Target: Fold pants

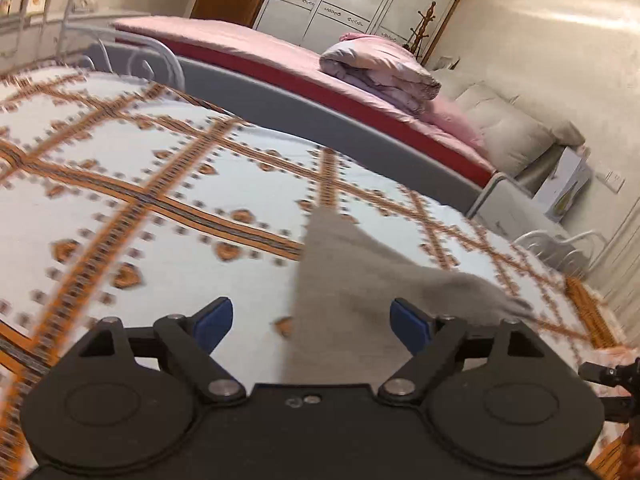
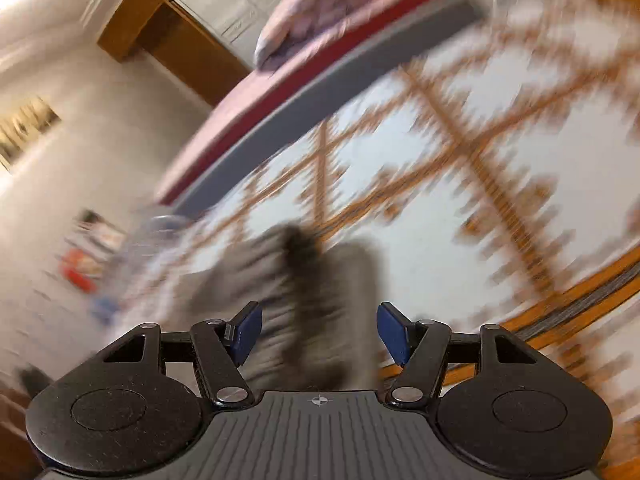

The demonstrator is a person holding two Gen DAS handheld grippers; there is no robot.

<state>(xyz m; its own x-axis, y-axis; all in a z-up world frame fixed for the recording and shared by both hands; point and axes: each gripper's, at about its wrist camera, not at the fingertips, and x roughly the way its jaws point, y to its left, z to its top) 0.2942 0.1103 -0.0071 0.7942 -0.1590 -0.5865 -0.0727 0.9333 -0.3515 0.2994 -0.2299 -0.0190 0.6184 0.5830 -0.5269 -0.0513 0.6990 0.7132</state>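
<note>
On the patterned bedspread (image 1: 120, 168) grey pants (image 1: 340, 280) lie amid bare cover; both tools, left (image 1: 312, 320) and right (image 2: 319, 332), gape unclamped.

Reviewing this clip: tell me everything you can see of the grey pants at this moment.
The grey pants look like soft, matte knit or fleece fabric in plain grey. They lie on the patterned bedspread, part-folded, with a pointed flap running off to the right in the left wrist view. The right wrist view is blurred but shows a dark crease down the middle. Both the left tongs and right tongs stand open over the cloth, not pinching it.
</note>
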